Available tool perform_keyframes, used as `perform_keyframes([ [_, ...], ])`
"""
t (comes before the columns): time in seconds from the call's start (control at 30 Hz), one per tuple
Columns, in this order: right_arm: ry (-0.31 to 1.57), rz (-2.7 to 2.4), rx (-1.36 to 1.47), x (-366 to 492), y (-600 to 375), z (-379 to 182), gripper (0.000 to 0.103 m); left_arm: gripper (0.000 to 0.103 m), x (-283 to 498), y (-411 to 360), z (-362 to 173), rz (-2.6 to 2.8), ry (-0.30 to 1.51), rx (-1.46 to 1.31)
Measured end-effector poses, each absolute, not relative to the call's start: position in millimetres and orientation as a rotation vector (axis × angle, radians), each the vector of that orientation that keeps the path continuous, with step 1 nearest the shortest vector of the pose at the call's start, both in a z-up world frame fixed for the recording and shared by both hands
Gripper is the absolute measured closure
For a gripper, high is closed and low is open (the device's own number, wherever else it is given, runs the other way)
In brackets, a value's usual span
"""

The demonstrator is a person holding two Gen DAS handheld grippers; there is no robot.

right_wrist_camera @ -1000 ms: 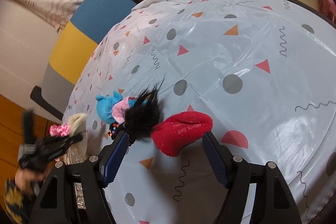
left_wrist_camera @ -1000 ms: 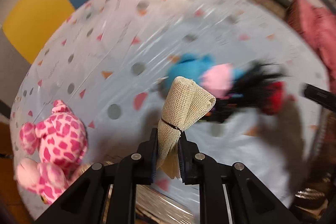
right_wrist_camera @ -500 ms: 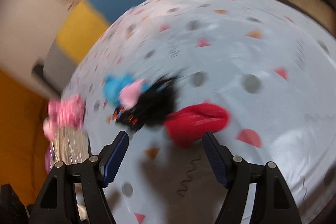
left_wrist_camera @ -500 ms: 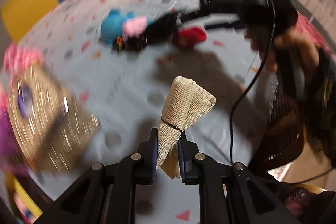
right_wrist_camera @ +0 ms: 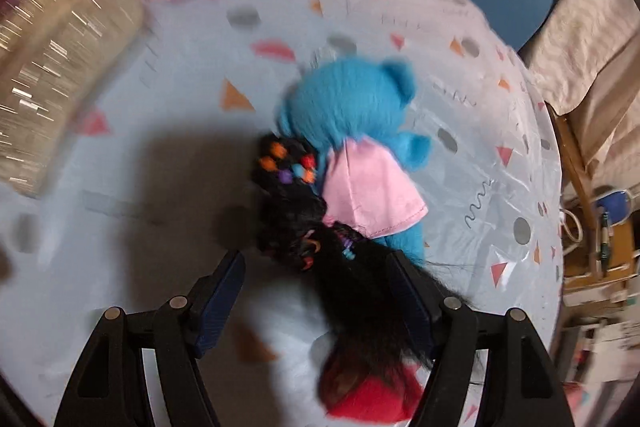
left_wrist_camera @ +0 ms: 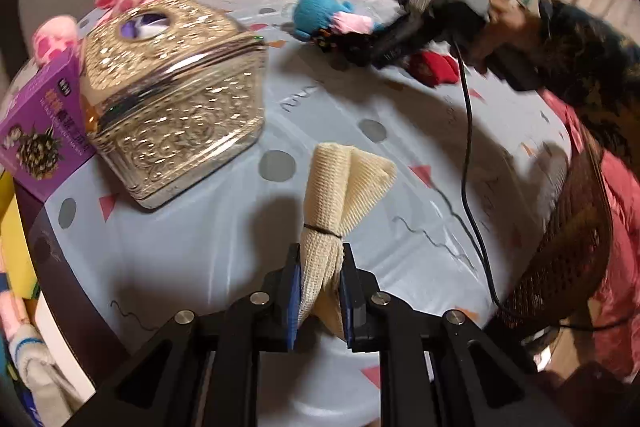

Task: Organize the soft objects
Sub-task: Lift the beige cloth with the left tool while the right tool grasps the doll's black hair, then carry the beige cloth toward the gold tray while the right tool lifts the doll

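while both hands swing across the desk (left_wrist_camera: 192, 247):
left tongs (left_wrist_camera: 320, 283): clamped narrow on the beige mesh roll (left_wrist_camera: 340, 183), now carried beside the gold box (left_wrist_camera: 172, 95).
right tongs (right_wrist_camera: 316, 291): jaws just closing, astride the black hair tuft (right_wrist_camera: 360, 291); pads not yet pressing.
beyond: blue bear (right_wrist_camera: 348, 115) touching the tuft, red sock (right_wrist_camera: 368, 403) underneath.
meaning: roll likely near drop-off; tuft next.

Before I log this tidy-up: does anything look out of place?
Yes: the ornate gold box sits tilted, one side propped on the purple carton instead of flat on the table. The soft toys simply lie loose.
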State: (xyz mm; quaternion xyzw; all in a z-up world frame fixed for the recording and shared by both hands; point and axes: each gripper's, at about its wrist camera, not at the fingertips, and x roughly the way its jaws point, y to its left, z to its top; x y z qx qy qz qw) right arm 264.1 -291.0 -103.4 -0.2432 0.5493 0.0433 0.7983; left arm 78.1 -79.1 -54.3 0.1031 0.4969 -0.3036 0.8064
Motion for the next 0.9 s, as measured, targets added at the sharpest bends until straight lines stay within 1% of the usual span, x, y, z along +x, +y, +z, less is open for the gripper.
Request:
perform_keyframes([
  [0.03, 1.198, 0.085, -0.517, 268, -292, -109, 0.069, 0.086, 81, -77, -56, -0.648, 1.071, 0.195],
  [0.07, 1.19, 0.091, -0.483, 268, -293, -108, 0.077, 0.086, 83, -76, -57, -0.646, 1.069, 0.182],
  [0.13, 1.164, 0.081, -0.447, 265, -291, -101, 0.081, 0.086, 84, -75, -62, -0.651, 1.065, 0.168],
  [0.27, 1.133, 0.153, -0.301, 245, -283, -75, 0.083, 0.087, 87, -76, -66, -0.68, 1.061, 0.141],
  [0.33, 1.166, 0.219, -0.176, 235, -276, -65, 0.082, 0.087, 87, -72, -67, -0.686, 1.062, 0.112],
  [0.43, 1.213, 0.278, -0.077, 214, -261, -65, 0.082, 0.087, 84, -58, -66, -0.68, 1.078, 0.047],
  [0.6, 1.254, 0.271, -0.051, 181, -234, -93, 0.082, 0.087, 74, -40, -61, -0.648, 1.07, 0.0],
  [0.7, 1.227, 0.245, -0.046, 172, -226, -107, 0.081, 0.087, 65, -28, -51, -0.599, 1.032, 0.004],
  [0.9, 1.179, 0.23, -0.101, 164, -212, -114, 0.08, 0.087, 53, -12, -28, -0.51, 0.938, -0.015],
])
